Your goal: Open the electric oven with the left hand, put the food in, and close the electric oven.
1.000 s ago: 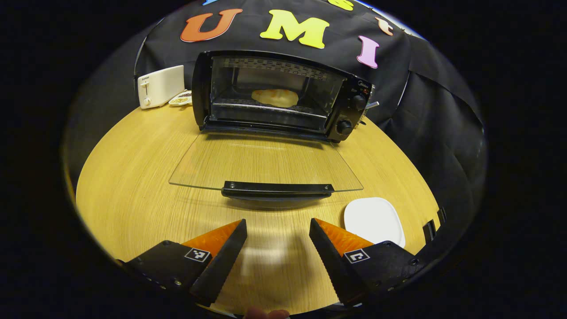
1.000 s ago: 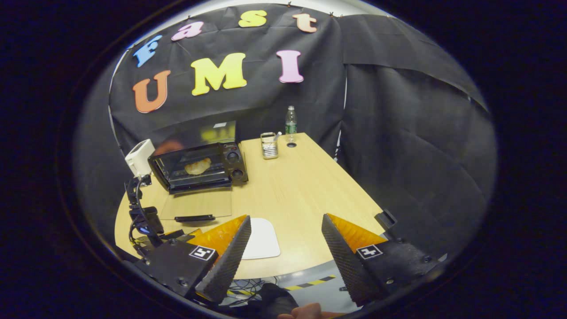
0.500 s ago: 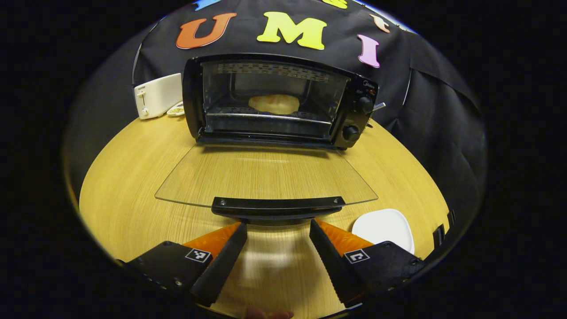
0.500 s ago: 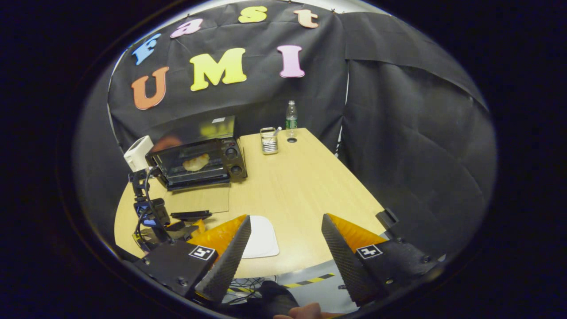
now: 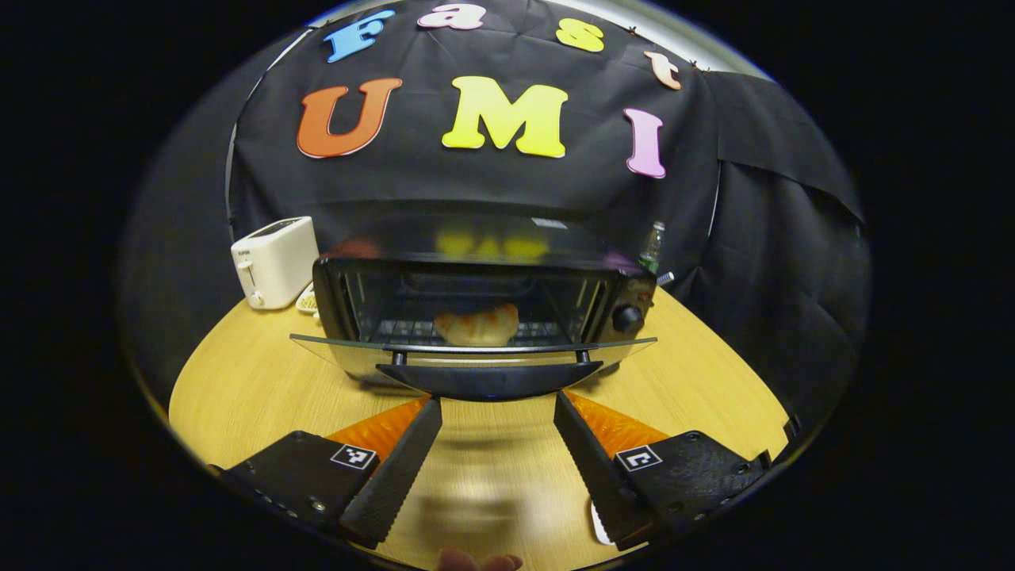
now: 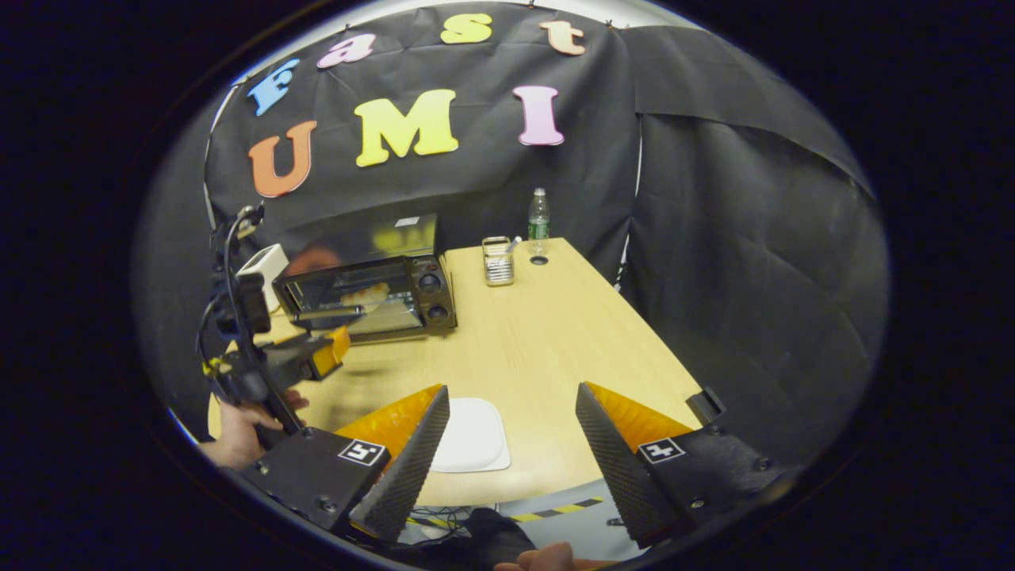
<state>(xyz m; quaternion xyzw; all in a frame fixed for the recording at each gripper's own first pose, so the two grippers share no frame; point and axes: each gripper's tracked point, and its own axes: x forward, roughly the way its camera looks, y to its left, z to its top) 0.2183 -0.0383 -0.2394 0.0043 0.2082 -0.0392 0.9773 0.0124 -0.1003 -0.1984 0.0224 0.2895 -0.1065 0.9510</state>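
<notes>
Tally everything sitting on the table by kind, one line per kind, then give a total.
Electric oven: 1
Bread inside the oven: 1
White toaster: 1
White plate: 1
Water bottle: 1
Metal holder: 1
Small dish beside the toaster: 1
Total: 7

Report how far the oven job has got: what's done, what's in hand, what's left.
Done: the food lies on the rack inside the electric oven, and the white plate near the right gripper is bare. In hand: the left gripper, fingers open, sits just under the door handle, with the glass door about level. Left: swing the door fully shut against the oven front.
</notes>
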